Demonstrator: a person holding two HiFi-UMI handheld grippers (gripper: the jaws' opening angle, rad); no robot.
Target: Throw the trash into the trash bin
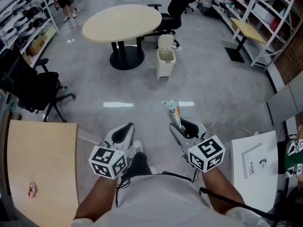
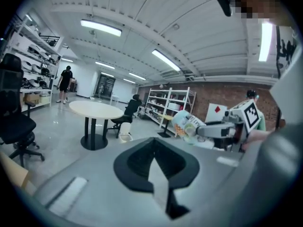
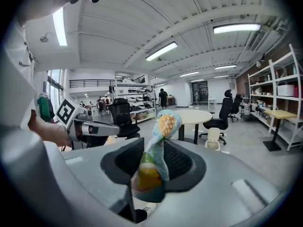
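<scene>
A crumpled snack wrapper (image 1: 173,112) sticks up out of my right gripper (image 1: 176,126), which is shut on its lower end. In the right gripper view the wrapper (image 3: 157,155) rises between the jaws, green and yellow with a waffle print at the top. The white trash bin (image 1: 165,56) stands on the floor ahead with its lid up, beside the round table's base; it also shows as the bin (image 3: 214,137) and the bin (image 2: 125,137). My left gripper (image 1: 126,128) is level with the right one, shut, and holds nothing.
A round cream table (image 1: 122,20) stands beyond the bin, with a black office chair (image 1: 177,4) behind it. Another black chair (image 1: 35,86) is at the left. A wooden desk (image 1: 42,164) with a small red can (image 1: 32,190) lies near left, and a white board (image 1: 255,162) near right.
</scene>
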